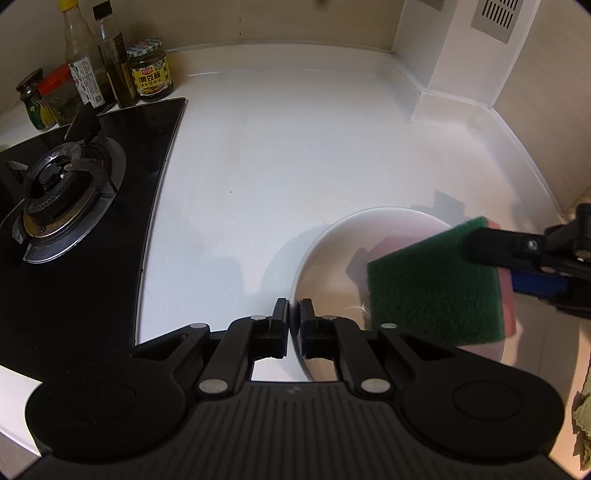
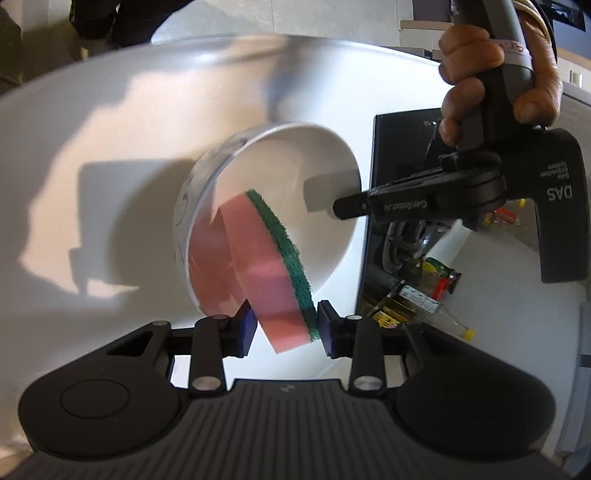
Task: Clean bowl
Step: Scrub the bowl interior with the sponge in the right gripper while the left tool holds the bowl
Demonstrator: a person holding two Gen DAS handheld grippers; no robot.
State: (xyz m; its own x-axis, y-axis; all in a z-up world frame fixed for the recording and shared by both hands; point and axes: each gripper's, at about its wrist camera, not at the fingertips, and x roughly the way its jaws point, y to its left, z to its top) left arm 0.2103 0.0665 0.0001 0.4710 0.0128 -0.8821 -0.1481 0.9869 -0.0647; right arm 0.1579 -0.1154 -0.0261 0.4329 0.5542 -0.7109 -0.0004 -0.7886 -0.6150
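Bowl: the white bowl [image 1: 332, 251] sits on the white desk [image 1: 258, 155], to the right of the black stove [image 1: 85, 229]. It looks tipped in the right wrist view [image 2: 321, 162], with its open side turned to the camera.

Left gripper: the left gripper [image 1: 294, 325] pinches the near rim of the bowl. Its two fingers [image 1: 280, 317] are almost together, one outside the wall and one inside. A hand [image 2: 495, 74] holds its handle at the top right of the right wrist view.

Right gripper: the right gripper [image 2: 285, 328] squeezes a sponge [image 2: 266, 273]. One finger presses the pink side and the other presses the green side.

Sponge: it is pink with a green scrubby face [image 1: 436, 280]. Its far end reaches into the bowl and looks to rest on the inside wall. A pink glow shows on the shiny wall beside it.

Stove: it has a round metal burner [image 1: 62, 188] and lies flat in the desk.

Jars and bottles: a few bottles [image 1: 110, 55] and a jar with a yellow label [image 1: 150, 70] stand in the back corner, behind the stove.

Wall: a pale wall runs along the back, with a vent [image 1: 498, 16] at the top right.
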